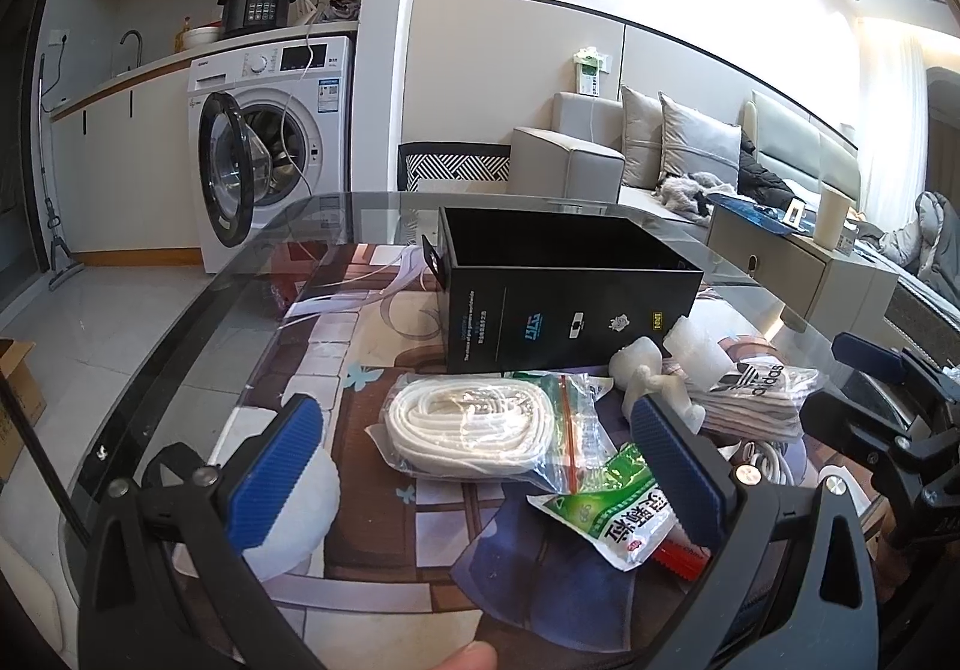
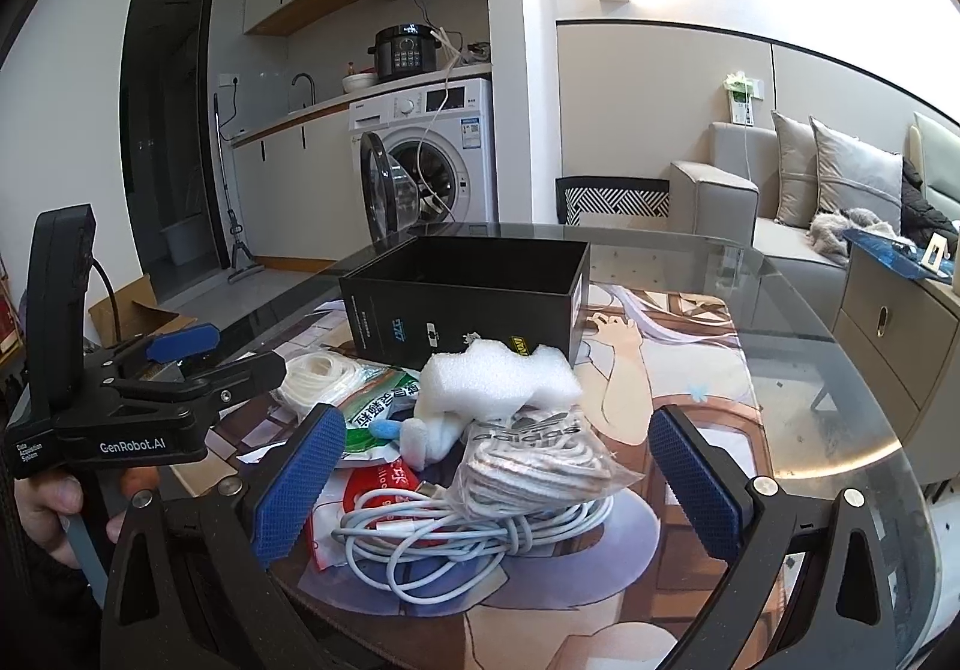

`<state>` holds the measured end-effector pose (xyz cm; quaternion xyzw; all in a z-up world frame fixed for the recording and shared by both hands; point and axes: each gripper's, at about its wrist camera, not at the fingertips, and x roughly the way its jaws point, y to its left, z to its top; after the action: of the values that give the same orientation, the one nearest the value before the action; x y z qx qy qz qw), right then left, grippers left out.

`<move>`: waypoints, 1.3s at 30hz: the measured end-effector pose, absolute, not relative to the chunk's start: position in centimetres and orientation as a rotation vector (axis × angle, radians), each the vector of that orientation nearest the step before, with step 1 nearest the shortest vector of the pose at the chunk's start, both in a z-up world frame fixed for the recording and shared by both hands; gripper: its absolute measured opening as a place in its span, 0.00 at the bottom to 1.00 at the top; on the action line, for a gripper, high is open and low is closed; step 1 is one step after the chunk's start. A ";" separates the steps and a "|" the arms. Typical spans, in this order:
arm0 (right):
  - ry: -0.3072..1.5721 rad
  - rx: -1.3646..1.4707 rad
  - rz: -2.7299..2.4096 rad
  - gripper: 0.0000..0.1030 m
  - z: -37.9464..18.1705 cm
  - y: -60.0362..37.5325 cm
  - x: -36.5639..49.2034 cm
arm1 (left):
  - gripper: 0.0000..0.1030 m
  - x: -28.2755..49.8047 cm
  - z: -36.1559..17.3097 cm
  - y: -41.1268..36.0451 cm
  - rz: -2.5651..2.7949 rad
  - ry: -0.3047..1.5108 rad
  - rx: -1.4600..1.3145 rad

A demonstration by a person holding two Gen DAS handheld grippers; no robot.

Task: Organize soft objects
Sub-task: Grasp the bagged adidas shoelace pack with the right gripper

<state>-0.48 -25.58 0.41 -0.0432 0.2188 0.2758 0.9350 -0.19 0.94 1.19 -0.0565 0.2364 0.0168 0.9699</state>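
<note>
Left wrist view shows a zip bag of white cord (image 1: 480, 430) lying on the glass worktop (image 1: 252, 274) just in front of an open black box (image 1: 564, 304); beside it sit a green packet (image 1: 606, 508), white foam pieces (image 1: 696, 352) and a bagged Adidas item (image 1: 762, 400); the left gripper (image 1: 480, 466) hangs above the bag, fingers wide apart; right wrist view shows a coiled white cable (image 2: 456, 538) under the pile, the right gripper (image 2: 492, 484) likewise spread, grasping nothing.
</note>
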 end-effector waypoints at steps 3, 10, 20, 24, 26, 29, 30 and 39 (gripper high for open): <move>0.479 -0.095 0.555 1.00 0.3 -25.7 0.1 | 1.00 -0.1 1.3 0.6 0.028 0.482 -0.101; 0.552 -0.153 0.545 1.00 -0.1 -25.7 1.4 | 1.00 0.4 1.5 0.1 0.005 0.501 -0.055; 0.650 -0.163 0.545 0.99 -1.1 -25.2 3.9 | 1.00 1.4 1.1 1.5 -0.021 0.558 -0.082; 0.695 -0.196 0.541 0.91 -1.7 -24.4 5.1 | 1.00 1.8 1.3 2.0 -0.025 0.557 -0.090; 0.724 -0.209 0.548 0.85 -2.1 -24.0 5.7 | 1.00 2.1 1.3 2.1 -0.016 0.558 -0.086; 0.744 -0.220 0.559 0.84 -2.4 -23.7 6.3 | 1.00 2.4 1.2 2.3 -0.011 0.566 -0.084; 0.749 -0.225 0.558 0.84 -2.5 -23.6 6.5 | 1.00 2.5 1.1 2.3 -0.011 0.570 -0.083; 0.796 -0.235 0.601 0.57 -3.0 -22.8 7.4 | 1.00 3.1 0.4 2.4 -0.011 0.614 -0.089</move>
<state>7.42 -22.82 -3.00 -0.1124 0.3809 0.2874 0.8716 3.11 2.43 0.37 -0.0440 0.3019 -0.0052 0.9523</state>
